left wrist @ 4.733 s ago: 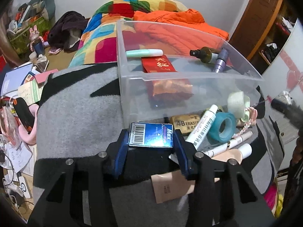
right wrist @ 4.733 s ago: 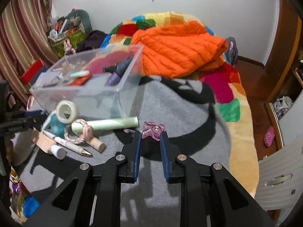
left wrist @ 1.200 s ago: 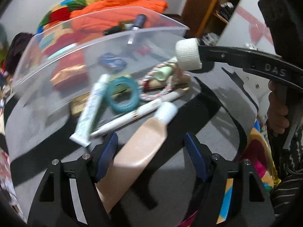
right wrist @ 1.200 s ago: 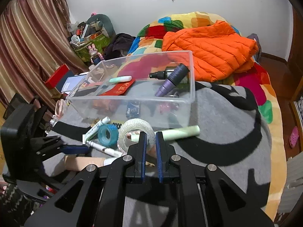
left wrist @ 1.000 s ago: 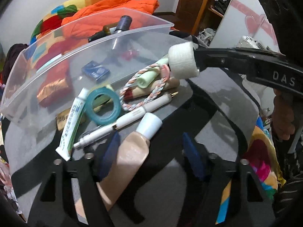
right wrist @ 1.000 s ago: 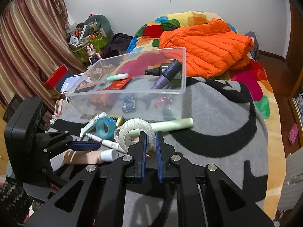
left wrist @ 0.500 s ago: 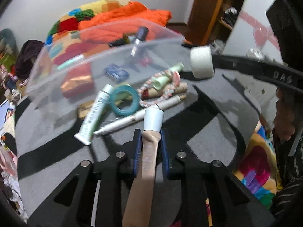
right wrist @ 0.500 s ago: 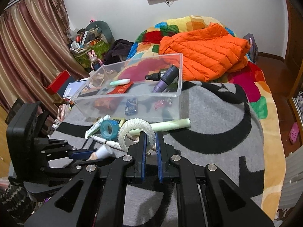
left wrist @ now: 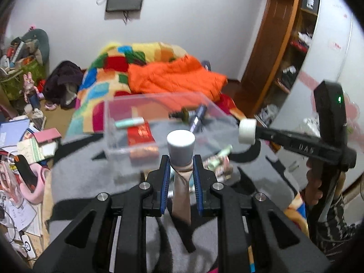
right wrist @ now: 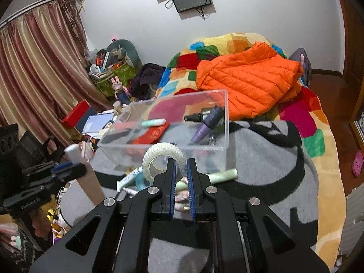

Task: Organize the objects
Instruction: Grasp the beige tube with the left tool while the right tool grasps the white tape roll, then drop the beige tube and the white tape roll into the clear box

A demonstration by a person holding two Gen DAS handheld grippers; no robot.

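Observation:
My left gripper (left wrist: 180, 162) is shut on a beige tube (left wrist: 182, 195) with a white cap (left wrist: 180, 151) and holds it up off the grey blanket, in front of the clear plastic box (left wrist: 118, 122). The right wrist view shows that tube (right wrist: 88, 182) hanging at the left, in the left gripper (right wrist: 68, 166). My right gripper (right wrist: 180, 162) is shut on a white gauze tape roll (right wrist: 159, 157), held just before the box (right wrist: 127, 150). From the left wrist the roll (left wrist: 247, 131) appears at the right. The box holds a red envelope (right wrist: 152, 135), a purple bottle (right wrist: 207, 122) and a mint tube.
Below the right gripper, a pale green tube (right wrist: 223, 174), a toothpaste tube (right wrist: 129, 177) and a teal tape ring (right wrist: 140, 180) lie on the blanket (right wrist: 261, 159). An orange jacket (right wrist: 245, 79) lies behind the box. Books and clutter (left wrist: 20, 141) cover the floor at the left.
My left gripper closed on the beige tube and lifted it off the blanket, tilting upward. My right gripper rose a little with the tape roll still in it.

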